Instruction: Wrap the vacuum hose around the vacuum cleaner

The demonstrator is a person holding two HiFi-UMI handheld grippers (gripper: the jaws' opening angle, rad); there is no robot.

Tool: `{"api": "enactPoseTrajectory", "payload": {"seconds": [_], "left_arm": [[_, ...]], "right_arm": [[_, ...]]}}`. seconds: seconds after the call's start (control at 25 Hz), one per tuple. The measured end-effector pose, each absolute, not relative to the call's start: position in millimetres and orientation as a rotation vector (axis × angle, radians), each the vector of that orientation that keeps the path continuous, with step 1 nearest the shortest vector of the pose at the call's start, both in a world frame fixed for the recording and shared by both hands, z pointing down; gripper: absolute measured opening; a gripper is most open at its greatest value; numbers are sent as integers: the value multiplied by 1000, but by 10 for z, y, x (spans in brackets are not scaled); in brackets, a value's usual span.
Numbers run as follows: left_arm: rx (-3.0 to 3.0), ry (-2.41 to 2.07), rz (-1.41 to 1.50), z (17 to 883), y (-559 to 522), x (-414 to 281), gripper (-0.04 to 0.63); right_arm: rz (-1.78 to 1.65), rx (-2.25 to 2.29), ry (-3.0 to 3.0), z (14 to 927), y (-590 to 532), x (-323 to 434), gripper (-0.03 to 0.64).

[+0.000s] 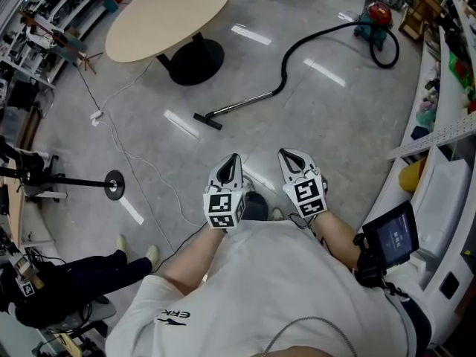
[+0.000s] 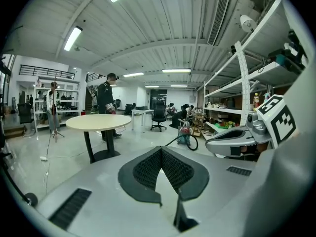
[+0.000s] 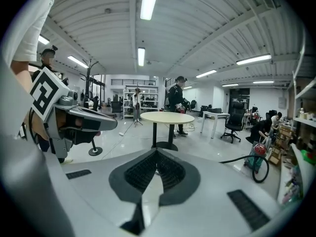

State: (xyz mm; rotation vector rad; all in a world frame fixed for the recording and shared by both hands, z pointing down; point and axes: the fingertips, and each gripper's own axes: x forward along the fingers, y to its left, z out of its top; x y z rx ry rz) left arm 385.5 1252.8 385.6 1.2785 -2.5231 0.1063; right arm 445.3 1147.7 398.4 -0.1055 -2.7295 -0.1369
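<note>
- Both tools are empty. The left gripper (image 1: 233,159) has its jaws pressed together on nothing, and so does the right gripper (image 1: 287,155). They are held side by side, close to the person's body, and point out over the floor.
- The vacuum cleaner (image 1: 378,15) stands far off to the right, near the shelving and well apart from both grippers.
- The vacuum hose (image 1: 297,47) runs from the cleaner leftward and nearer. It then curves into the metal wand (image 1: 242,106).
- The wand's long axis slants from far right to near left. It ends at the floor nozzle (image 1: 207,120), which is the nearest part of the whole run.
- The nozzle lies ahead of the left gripper and slightly to its left, so the left hand looks nearer that end. The right hand is on the cleaner's side.
- At the cleaner the hose seems to form a loop, though it is too small to be sure.
- Neither gripper is within reach yet, so I judge the next step is to close that gap.
</note>
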Motion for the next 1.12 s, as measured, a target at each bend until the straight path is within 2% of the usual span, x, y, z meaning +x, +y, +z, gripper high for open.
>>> {"api": "enactPoseTrajectory", "payload": {"seconds": [0.72,1.12], "left_arm": [[1411,-2483,70,3760,12037,1933,3],[1429,-2449,66,3919,11881,1217,3]], "right_arm": [[-191,35,-2693,3890,10994,2694,2],[-158,75,-2650,4039,10781,1959,2]]}}
